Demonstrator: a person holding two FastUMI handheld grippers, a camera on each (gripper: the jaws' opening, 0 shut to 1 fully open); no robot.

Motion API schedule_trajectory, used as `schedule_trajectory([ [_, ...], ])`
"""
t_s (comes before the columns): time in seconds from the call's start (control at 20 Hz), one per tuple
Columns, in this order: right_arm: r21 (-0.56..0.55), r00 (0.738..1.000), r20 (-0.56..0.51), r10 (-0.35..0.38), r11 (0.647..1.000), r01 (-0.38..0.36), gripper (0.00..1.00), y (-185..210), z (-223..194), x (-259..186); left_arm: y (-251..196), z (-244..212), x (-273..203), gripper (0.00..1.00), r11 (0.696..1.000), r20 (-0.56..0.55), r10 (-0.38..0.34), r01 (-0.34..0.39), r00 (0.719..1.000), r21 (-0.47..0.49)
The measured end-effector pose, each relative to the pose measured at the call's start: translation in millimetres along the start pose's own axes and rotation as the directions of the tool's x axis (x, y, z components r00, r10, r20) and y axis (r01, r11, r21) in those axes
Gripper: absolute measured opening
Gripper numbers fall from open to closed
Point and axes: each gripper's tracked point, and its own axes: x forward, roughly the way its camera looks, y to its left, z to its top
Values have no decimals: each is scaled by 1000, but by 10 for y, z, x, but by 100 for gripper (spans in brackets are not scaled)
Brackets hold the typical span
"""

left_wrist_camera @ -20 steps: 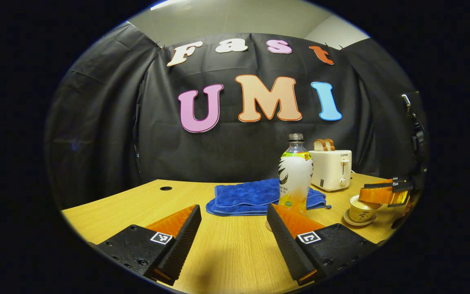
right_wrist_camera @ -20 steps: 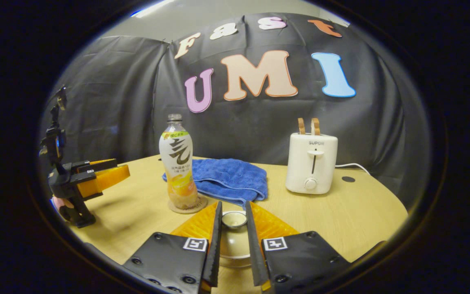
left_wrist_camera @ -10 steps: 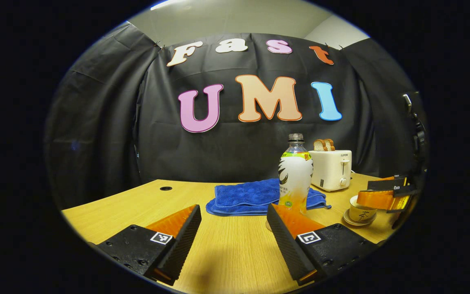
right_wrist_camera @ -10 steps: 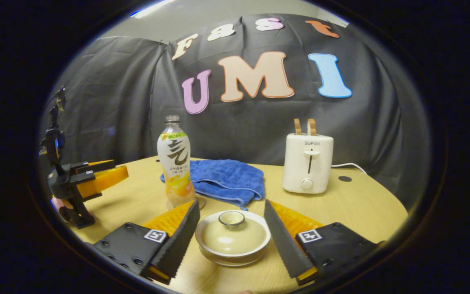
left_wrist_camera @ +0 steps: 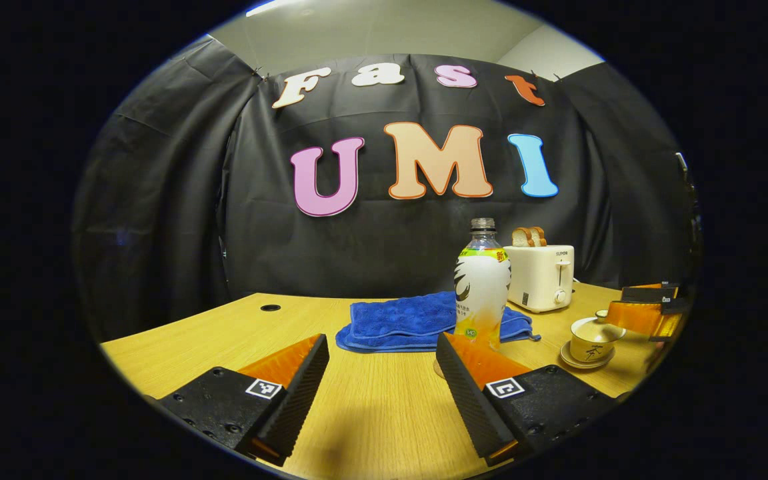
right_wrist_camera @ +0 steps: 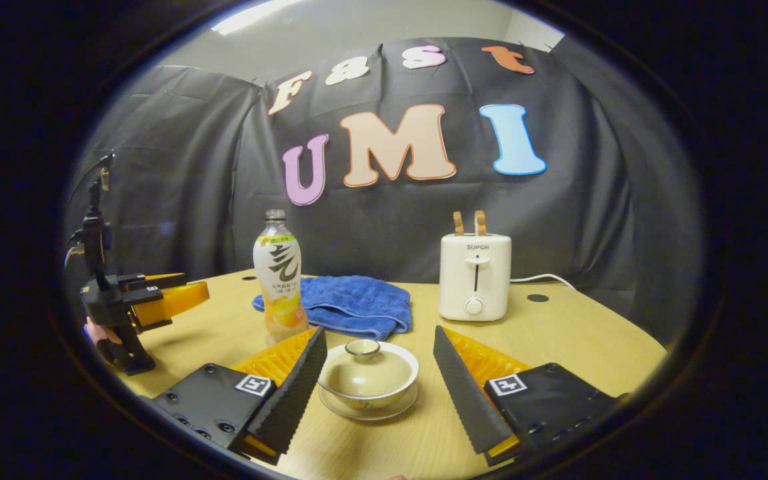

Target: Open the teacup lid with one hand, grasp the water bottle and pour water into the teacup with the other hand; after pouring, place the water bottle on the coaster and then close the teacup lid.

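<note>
light: ceiling strip, dim | shadows: soft on table [right_wrist_camera: 557, 347] (faint) | edges: fisheye-bent | focus: sharp

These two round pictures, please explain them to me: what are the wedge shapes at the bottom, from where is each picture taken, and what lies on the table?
Each picture comes from a small camera that rides on a hand-held claw; a person carries one claw in each hand. The two wedges at the bottom are that claw's own fingers. In the left gripper view you look along the left claw, which is open and holds nothing. In the right gripper view you look along the right claw, also open, with the lidded teacup on its saucer between the fingers but untouched. That view also shows the left claw farther off, with a hand under it.

On the wooden table stand a water bottle, a folded blue towel and a white toaster with bread in it. The lid is on the cup.
</note>
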Motion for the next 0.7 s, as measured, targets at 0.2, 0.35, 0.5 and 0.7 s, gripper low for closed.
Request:
schedule_trajectory([
  [0.2, -1, 999, 39, -38, 999, 38, 100, -110, 33, -145, 0, -3, 10, 95, 1000, 0, 0, 0, 1000, 0],
  [0.35, -2, 994, 41, -103, 995, 103, 99, -268, 46, -205, 16, -3, -18, 95, 1000, -3, 8, -8, 1000, -2],
  [0.5, 2, 969, 46, -243, 970, 243, 100, -563, 58, -305, 67, 0, -76, 95, 999, -3, 33, -33, 999, -1],
  [0.7, 5, 935, 51, -351, 936, 351, 98, -772, 67, -446, 167, -3, -168, 95, 996, -7, 86, -86, 996, 0],
])
